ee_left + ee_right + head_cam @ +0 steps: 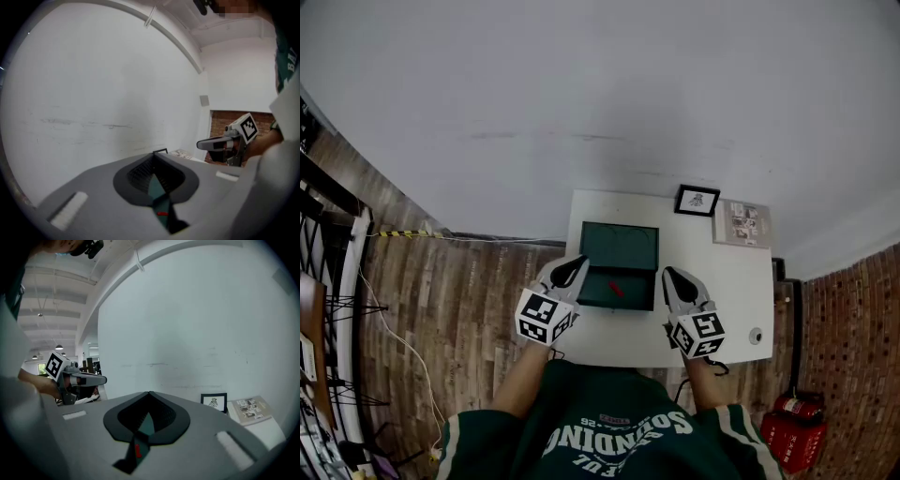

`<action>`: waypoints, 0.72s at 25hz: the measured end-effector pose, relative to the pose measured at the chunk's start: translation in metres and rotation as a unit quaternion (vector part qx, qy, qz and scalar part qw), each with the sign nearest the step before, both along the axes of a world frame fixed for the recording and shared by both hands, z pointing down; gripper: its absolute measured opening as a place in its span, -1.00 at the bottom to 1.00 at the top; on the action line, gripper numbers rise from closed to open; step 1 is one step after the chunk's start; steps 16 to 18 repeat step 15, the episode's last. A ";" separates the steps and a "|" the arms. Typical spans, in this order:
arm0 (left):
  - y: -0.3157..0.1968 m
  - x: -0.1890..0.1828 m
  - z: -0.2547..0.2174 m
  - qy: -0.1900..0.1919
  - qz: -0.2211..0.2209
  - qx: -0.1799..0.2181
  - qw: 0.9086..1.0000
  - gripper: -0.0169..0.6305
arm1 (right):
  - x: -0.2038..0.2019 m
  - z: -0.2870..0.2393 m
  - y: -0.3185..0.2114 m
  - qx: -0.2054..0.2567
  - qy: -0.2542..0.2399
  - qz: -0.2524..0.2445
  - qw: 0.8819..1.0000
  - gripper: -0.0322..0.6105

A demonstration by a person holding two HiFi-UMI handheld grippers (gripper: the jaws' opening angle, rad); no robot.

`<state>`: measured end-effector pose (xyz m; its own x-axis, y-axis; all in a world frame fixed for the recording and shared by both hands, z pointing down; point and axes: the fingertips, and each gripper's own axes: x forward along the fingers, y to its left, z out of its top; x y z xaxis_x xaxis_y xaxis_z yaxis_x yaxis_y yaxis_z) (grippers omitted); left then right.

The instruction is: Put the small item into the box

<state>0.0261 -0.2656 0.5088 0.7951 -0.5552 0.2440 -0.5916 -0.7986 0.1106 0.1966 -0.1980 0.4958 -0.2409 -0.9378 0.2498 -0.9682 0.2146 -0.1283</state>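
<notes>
On the white table (731, 291) an open dark green box (619, 246) has its lid standing behind its tray. A small red item (616, 289) lies inside the tray. My left gripper (570, 273) hangs over the box's front left corner, shut and holding nothing. My right gripper (674, 280) sits just right of the box, also shut and empty. In the left gripper view the jaws (153, 157) meet at their tips, and the red item (161, 213) shows through the slit below. The right gripper view shows the same closed jaws (149, 394) and red item (138, 449).
A small framed picture (697, 200) and a printed booklet (742, 222) lie at the table's far right. A small round object (756, 336) sits near the front right corner. A red fire extinguisher (792, 427) stands on the wooden floor at right.
</notes>
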 end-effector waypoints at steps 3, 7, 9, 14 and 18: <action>0.001 0.005 0.001 0.000 0.004 0.000 1.000 -0.79 | 0.000 0.000 -0.001 0.000 0.001 -0.003 1.000 -0.89; 0.002 0.006 0.003 -0.002 0.002 -0.002 1.000 -0.79 | -0.002 0.002 -0.002 -0.002 0.001 -0.010 1.000 -0.89; 0.002 0.005 0.004 -0.002 0.002 -0.003 1.000 -0.79 | -0.002 0.002 -0.003 -0.002 0.001 -0.011 1.000 -0.89; -0.001 0.004 0.005 -0.002 0.000 -0.003 1.000 -0.79 | -0.004 0.001 -0.006 -0.001 -0.002 -0.014 1.000 -0.89; -0.001 0.004 0.005 -0.002 -0.001 -0.003 1.000 -0.79 | -0.004 0.001 -0.007 -0.001 -0.003 -0.015 1.000 -0.89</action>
